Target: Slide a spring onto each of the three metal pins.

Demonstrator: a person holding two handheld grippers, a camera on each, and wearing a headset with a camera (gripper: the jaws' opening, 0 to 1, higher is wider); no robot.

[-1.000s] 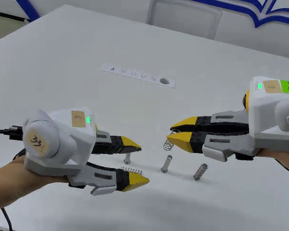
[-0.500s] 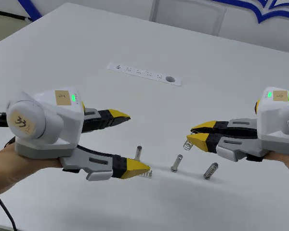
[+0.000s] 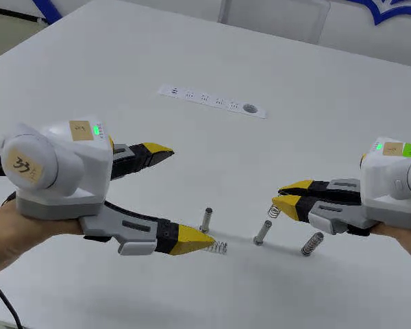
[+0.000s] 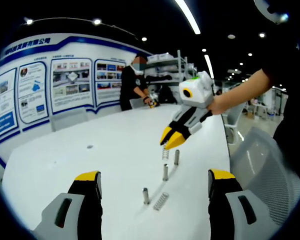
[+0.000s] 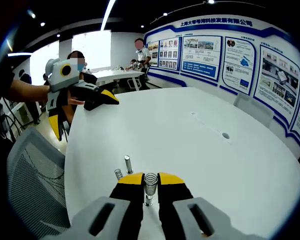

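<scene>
In the head view my left gripper [image 3: 180, 196] is wide open and holds nothing. Just past its lower jaw tip a loose spring [image 3: 219, 247] lies flat on the white table [image 3: 123, 75]. One bare metal pin [image 3: 205, 219] stands beside that spring, and a second pin [image 3: 262, 232] stands further right. My right gripper [image 3: 282, 199] is shut on a spring [image 3: 274, 211] that hangs just above the second pin. The right gripper view has that spring [image 5: 150, 184] pinched upright in the gripper [image 5: 150, 180], over the pin [image 5: 148, 201]. Another spring [image 3: 312, 243] stands tilted at the right.
A white power strip [image 3: 212, 101] lies flat at the table's middle. A chair back [image 3: 274, 10] stands at the far edge and a mesh chair [image 5: 30, 170] at the near side. People stand at a far table [image 4: 137, 82].
My left gripper's jaws have spread much wider, and the spring that was by its lower jaw now lies on the table. The right gripper has dropped lower with its spring.
</scene>
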